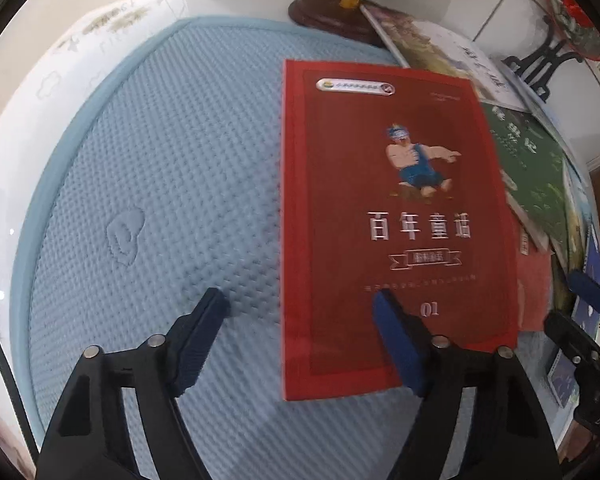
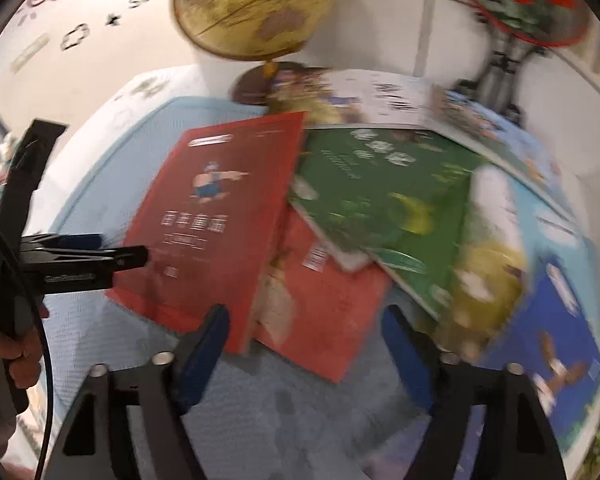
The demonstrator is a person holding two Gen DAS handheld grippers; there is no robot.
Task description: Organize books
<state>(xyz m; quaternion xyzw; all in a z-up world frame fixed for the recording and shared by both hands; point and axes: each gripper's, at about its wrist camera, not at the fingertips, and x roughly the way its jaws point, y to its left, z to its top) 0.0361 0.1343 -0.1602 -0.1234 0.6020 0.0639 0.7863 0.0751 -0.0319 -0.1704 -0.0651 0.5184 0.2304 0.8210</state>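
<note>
Red storybook (image 1: 396,216) flat on blue quilted mat (image 1: 160,200), long axis toward the far edge and globe (image 1: 340,12), overlapping a second red book (image 2: 324,312) beside green book (image 2: 396,208). Left gripper (image 1: 300,300) and right gripper (image 2: 306,316) part-open, empty.

1. A red book (image 1: 396,216) with a cartoon figure and white title lies flat, cover up.
2. It overlaps another red book (image 2: 324,308).
3. A green book (image 2: 392,208) lies beside it, over the second red one.
</note>
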